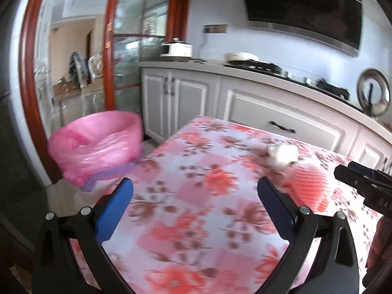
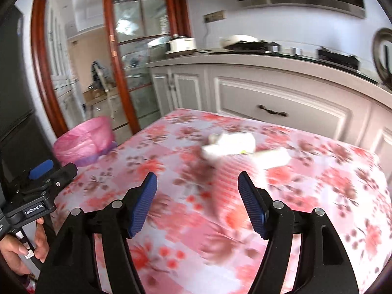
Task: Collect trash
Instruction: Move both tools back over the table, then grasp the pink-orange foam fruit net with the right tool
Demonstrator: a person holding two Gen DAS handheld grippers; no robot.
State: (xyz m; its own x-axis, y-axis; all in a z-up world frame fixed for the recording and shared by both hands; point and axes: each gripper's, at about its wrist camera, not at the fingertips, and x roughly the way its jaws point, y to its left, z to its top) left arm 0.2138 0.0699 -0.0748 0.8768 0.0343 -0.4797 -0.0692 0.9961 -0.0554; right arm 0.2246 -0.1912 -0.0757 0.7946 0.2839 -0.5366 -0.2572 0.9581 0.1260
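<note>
Both my grippers are empty: my left gripper (image 1: 194, 191) gapes wide, my right gripper (image 2: 197, 186) spreads moderately. The white trash (image 2: 230, 144) lies at twelve o'clock on the floral table (image 2: 343, 183), the pink bin (image 1: 98, 144) at ten. Rushing, I could knock the blurred scraps away.

I am reading "GenRobot.AI" in white on the black body of my left gripper (image 2: 40, 171), just above my hand (image 2: 24, 247). My right gripper (image 1: 362, 183) is showing only the letters "DAS" at its cut-off edge.
</note>
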